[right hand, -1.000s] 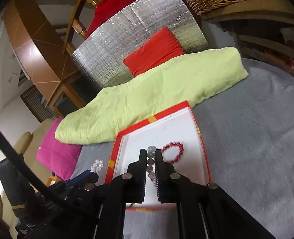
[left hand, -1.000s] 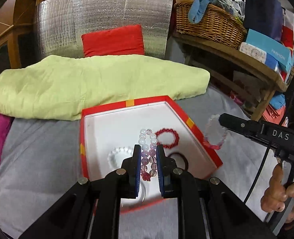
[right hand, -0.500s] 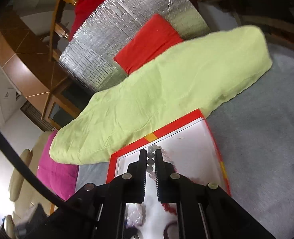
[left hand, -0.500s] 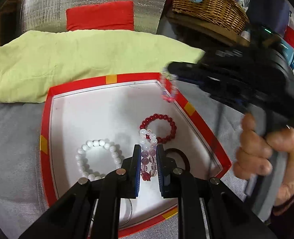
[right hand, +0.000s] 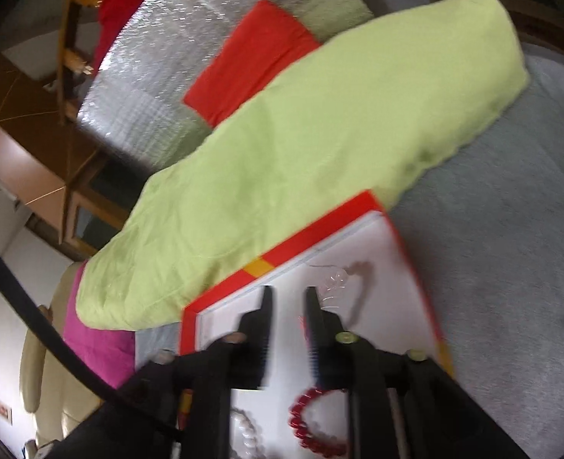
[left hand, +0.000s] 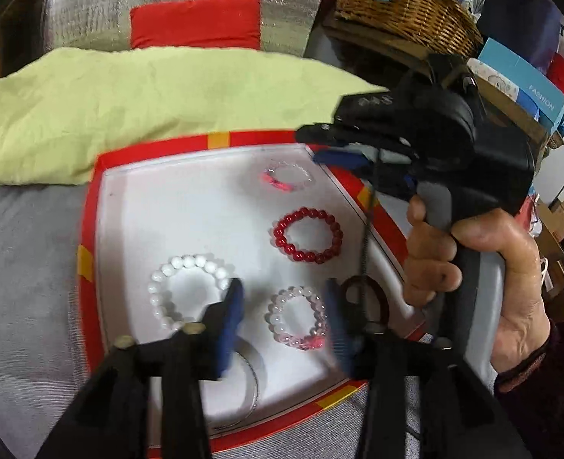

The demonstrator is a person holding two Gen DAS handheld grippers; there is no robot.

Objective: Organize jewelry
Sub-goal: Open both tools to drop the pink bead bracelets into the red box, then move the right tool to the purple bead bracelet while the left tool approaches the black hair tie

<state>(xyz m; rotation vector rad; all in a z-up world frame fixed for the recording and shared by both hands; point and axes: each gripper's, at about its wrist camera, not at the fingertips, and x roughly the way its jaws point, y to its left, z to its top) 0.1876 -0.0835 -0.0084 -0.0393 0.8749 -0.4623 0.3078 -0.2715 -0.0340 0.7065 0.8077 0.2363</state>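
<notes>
A red-rimmed white tray (left hand: 94, 252) lies on grey cloth. My left gripper (left hand: 283, 317) hangs low over its near part, jaws opening. A pink-and-clear bead bracelet (left hand: 297, 317) lies flat on the tray between the fingers, untouched by the pads. A white bead bracelet (left hand: 190, 290), a red bead bracelet (left hand: 308, 235), a dark ring (left hand: 366, 298) and a thin bangle (left hand: 253, 378) also lie inside. My right gripper (left hand: 308, 147) (right hand: 289, 317), held by a hand (left hand: 454, 267), is over the tray's far right corner, jaws opening and empty. A clear bracelet with a pink tassel (left hand: 287, 178) (right hand: 333, 287) lies just beside it.
A pale green folded blanket (left hand: 167, 95) lies along the tray's far edge, with a silver foil panel (left hand: 167, 0) and red cushion (left hand: 197, 23) behind. A wicker basket (left hand: 404, 11) and boxes sit on a shelf at right. A pink cushion (right hand: 94, 344) lies at left.
Both grippers went from shut to open. The left let its pink-and-clear bracelet down flat on the tray. The right swung in over the tray's far corner and dropped its clear bracelet there.
</notes>
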